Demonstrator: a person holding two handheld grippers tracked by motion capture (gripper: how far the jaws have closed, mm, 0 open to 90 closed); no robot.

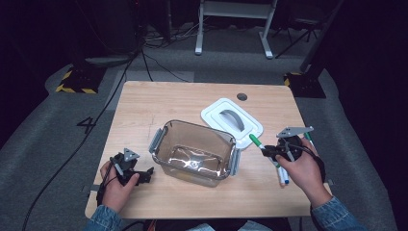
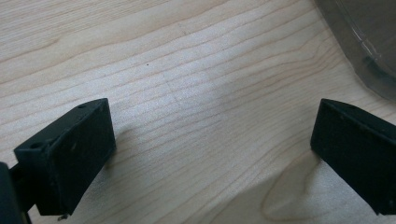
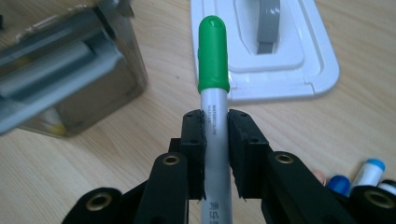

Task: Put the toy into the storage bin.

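Green is the cap on the grey-barrelled marker pen [image 3: 213, 88] you have pinched in your right gripper [image 3: 215, 144]; both black pads are clamped against the barrel, just below the cap. In the high view that right gripper [image 1: 275, 151] is off the table at about four o'clock from the clear, rectangular plastic container with grey side latches [image 1: 195, 151], and the marker [image 1: 256, 142] pokes out of it toward ten o'clock.

The pen's long axis runs straight along the jaws, cap leading, and the open bin lies ahead and to the left of that cap tip, with its near latch wall between pen and cavity. So, as I read it, you need to carry the pen toward nine or ten o'clock, over the rim, before letting go.

The white rectangular lid with the grey handle [image 1: 232, 120] sits on the light wooden table [image 1: 159, 98] at one o'clock from the bin, touching or nearly touching its far corner. More markers with blue caps [image 1: 284, 177] lie under your right hand.

Your left gripper [image 1: 136, 175] rests at eight o'clock from the bin, jaws spread wide with nothing between them. The right hand is plainly the nearer one for the drop.
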